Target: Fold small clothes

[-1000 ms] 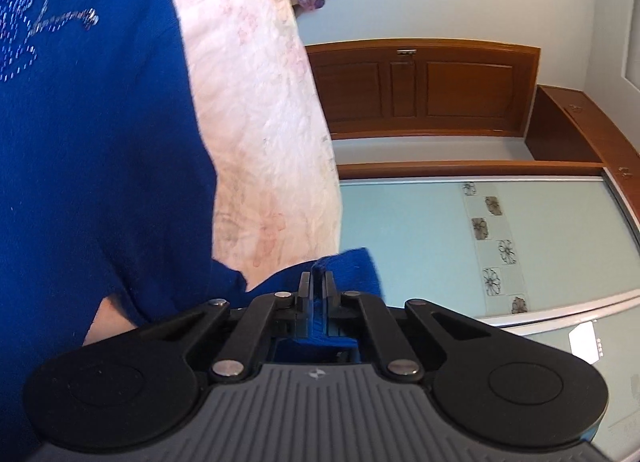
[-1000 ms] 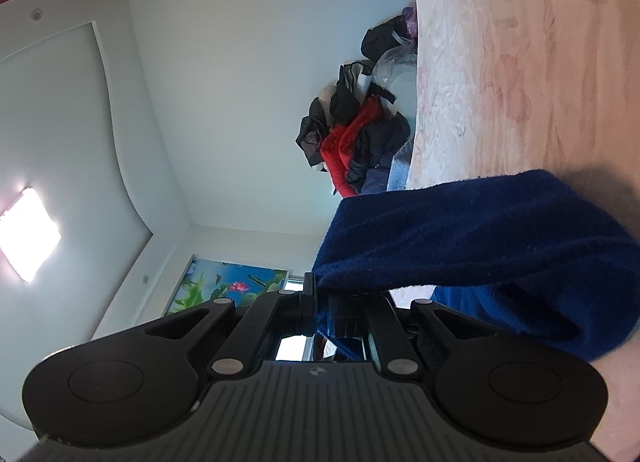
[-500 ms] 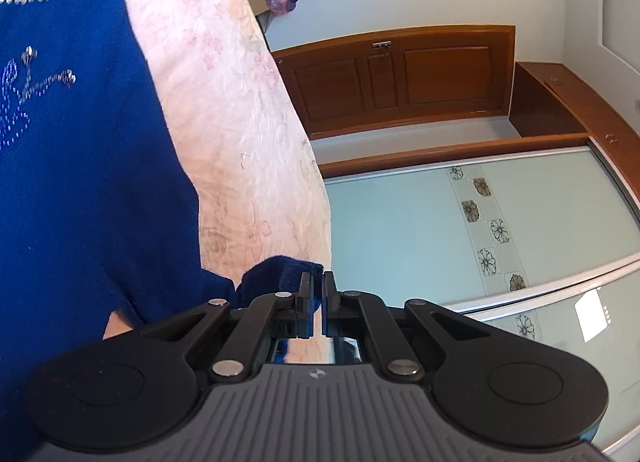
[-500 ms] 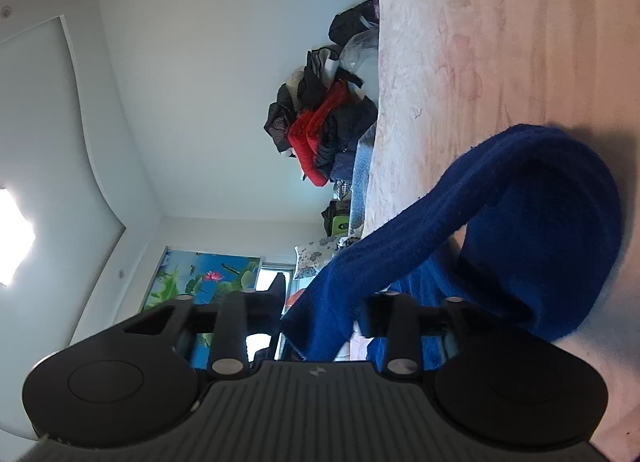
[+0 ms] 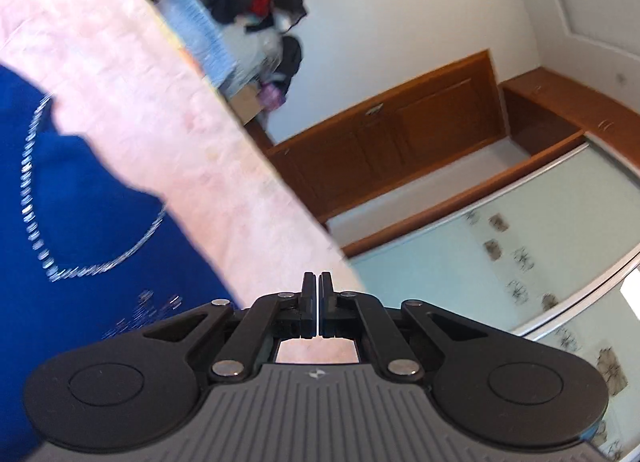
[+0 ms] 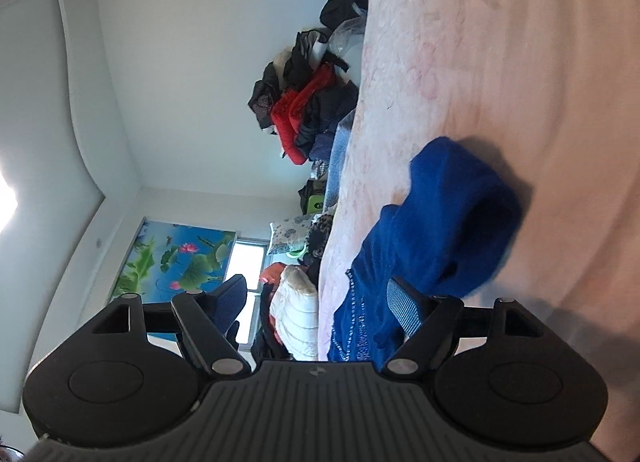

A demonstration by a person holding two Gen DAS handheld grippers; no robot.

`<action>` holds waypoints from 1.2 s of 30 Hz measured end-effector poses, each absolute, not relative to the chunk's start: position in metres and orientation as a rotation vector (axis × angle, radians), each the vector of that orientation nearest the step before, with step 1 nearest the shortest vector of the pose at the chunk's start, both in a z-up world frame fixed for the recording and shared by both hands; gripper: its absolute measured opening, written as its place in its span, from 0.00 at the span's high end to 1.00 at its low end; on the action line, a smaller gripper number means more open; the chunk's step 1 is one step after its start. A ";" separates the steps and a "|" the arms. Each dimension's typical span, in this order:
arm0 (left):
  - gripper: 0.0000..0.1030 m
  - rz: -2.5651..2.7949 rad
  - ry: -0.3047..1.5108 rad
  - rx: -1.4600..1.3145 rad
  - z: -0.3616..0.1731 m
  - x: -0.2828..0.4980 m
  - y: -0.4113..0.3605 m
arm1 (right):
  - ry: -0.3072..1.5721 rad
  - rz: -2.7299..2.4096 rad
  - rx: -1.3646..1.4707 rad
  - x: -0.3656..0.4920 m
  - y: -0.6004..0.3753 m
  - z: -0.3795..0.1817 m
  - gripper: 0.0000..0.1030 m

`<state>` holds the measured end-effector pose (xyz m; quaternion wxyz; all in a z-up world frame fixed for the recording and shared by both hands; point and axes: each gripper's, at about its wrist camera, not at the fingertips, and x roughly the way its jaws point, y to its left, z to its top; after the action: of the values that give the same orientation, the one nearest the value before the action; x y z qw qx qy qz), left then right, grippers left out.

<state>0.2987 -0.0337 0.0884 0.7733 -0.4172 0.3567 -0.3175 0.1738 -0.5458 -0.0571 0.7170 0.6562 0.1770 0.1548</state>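
Blue sweater [image 5: 80, 246] flat on pink bedspread [image 5: 168, 110], sleeve [image 6: 460, 214] curled over loosely. Left gripper [image 5: 319, 294] pinched together, empty; right gripper [image 6: 316, 302] spread wide, empty. Risk: sleeve springing back unfolded, or snagging beadwork [image 5: 36, 198] on regrasp.

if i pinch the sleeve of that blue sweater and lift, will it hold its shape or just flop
Likely flop: the blue sweater's sleeve already lies in a soft curl on the pink bedspread. The fuzzy knit should grip well, not slip. The beaded neckline may add a little weight.
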 end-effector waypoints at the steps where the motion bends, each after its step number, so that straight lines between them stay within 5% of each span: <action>1: 0.99 -0.690 0.809 -0.899 0.079 0.296 -0.037 | 0.394 0.330 1.459 0.172 -0.548 -0.060 0.25; 12: 0.96 -0.640 1.235 -0.917 -0.025 0.283 -0.129 | 0.602 0.392 1.374 0.218 -0.490 -0.042 0.25; 14: 0.82 -0.617 1.250 -0.911 -0.026 0.284 -0.132 | 0.602 0.403 1.371 0.217 -0.485 -0.041 0.25; 16: 0.40 -0.605 1.231 -0.950 -0.027 0.286 -0.127 | 0.598 0.413 1.384 0.214 -0.485 -0.043 0.24; 18: 0.35 -0.599 1.179 -0.985 -0.023 0.286 -0.121 | 0.595 0.407 1.396 0.211 -0.490 -0.044 0.24; 32: 0.37 -0.643 1.208 -0.947 -0.023 0.303 -0.155 | 0.558 0.411 1.447 0.201 -0.496 -0.049 0.18; 33: 0.59 -0.638 1.203 -0.925 -0.021 0.304 -0.157 | 0.551 0.412 1.449 0.200 -0.498 -0.049 0.17; 34: 0.95 -0.631 1.212 -0.893 -0.020 0.306 -0.160 | 0.546 0.410 1.452 0.199 -0.498 -0.049 0.16; 36: 0.96 -0.608 1.241 -0.832 -0.021 0.307 -0.163 | 0.538 0.406 1.460 0.197 -0.499 -0.048 0.16</action>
<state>0.3066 -0.1629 -0.0206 0.6920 -0.3726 0.5553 -0.2720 0.1969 -0.4993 -0.0483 0.6937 0.6539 0.2409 0.1820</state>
